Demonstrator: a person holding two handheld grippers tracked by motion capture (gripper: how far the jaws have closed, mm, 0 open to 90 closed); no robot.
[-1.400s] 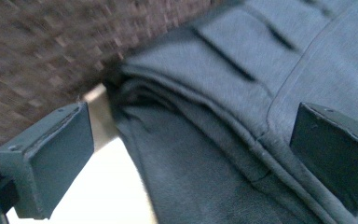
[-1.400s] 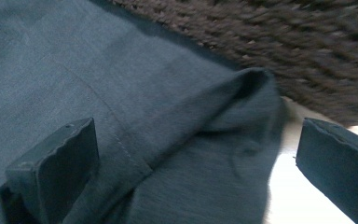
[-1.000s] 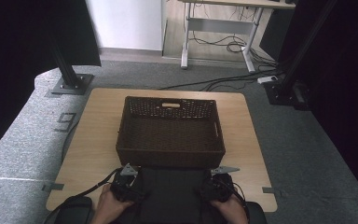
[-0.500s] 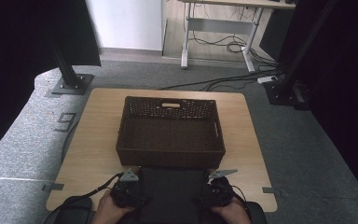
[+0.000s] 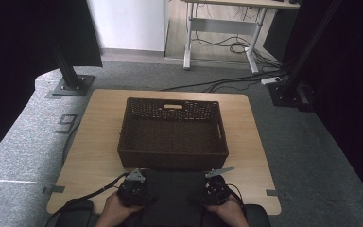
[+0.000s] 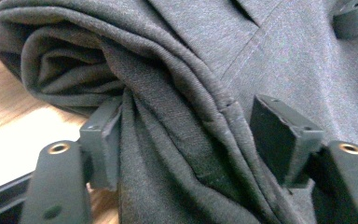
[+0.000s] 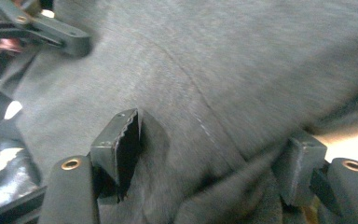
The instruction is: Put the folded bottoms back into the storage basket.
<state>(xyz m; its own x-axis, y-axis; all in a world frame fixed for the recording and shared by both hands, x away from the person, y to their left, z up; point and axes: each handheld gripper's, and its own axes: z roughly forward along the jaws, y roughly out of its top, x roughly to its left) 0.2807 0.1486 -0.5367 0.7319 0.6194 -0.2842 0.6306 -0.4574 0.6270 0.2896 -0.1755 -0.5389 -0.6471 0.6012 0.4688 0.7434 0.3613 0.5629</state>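
On the near table edge (image 5: 90, 161) lies a grey cloth (image 5: 175, 189), just before the basket (image 5: 172, 151). Left gripper (image 6: 186, 140) and right gripper (image 7: 209, 154) both gape wide over its folds.

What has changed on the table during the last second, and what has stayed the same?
Very little. Both hands drew slightly back toward the person, so the left gripper and right gripper sit a bit nearer the table's near edge, jaws open around folds of the dark garment. Nothing was gripped or released. The empty basket did not move.
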